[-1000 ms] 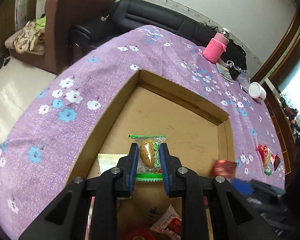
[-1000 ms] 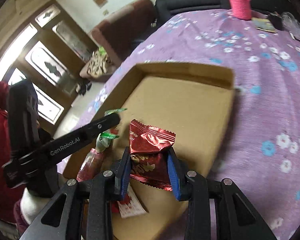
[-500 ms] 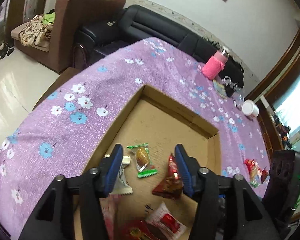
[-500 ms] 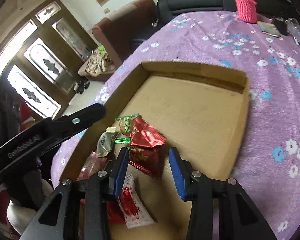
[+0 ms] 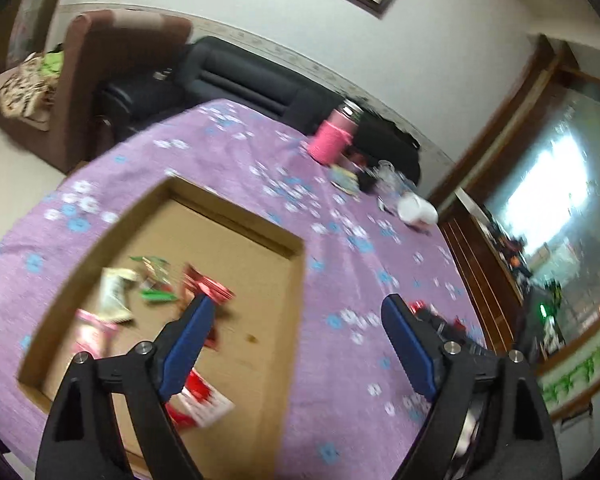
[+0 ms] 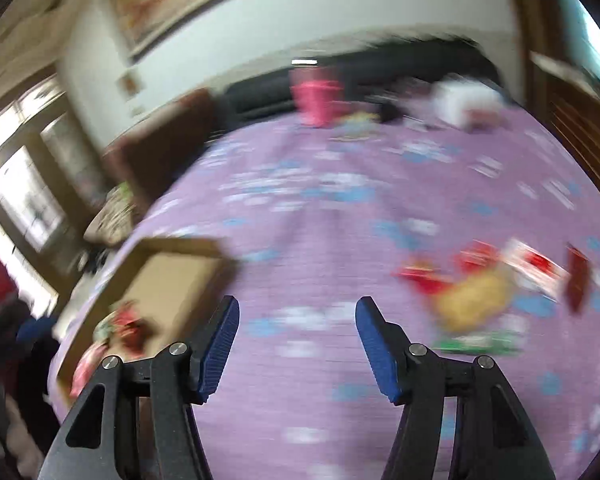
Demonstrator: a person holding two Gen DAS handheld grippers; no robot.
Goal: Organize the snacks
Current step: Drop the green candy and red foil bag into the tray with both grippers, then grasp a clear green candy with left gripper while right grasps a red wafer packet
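Note:
A shallow cardboard box point(image 5: 260, 280) lies on the purple flowered tablecloth point(image 5: 228, 168) and holds several snack packets, among them a green-ended one point(image 5: 154, 280), a red one point(image 5: 206, 288) and a white one point(image 5: 114, 294). My left gripper point(image 5: 296, 334) is open and empty above the box's right edge. My right gripper point(image 6: 296, 344) is open and empty over bare cloth. In the blurred right wrist view, the box point(image 6: 172, 276) is at lower left and loose snacks point(image 6: 484, 284) lie on the cloth to the right.
A pink bottle point(image 5: 332, 140), a white cup point(image 5: 416, 210) and small items stand at the table's far end. A dark sofa point(image 5: 236, 80) and a brown armchair point(image 5: 100, 64) are behind. A few red snacks point(image 5: 420, 308) lie by the table's right edge.
Both grippers let go of their snacks in the box, opened wide, rose and swung right, away from the box. The right wrist view is now motion-blurred.

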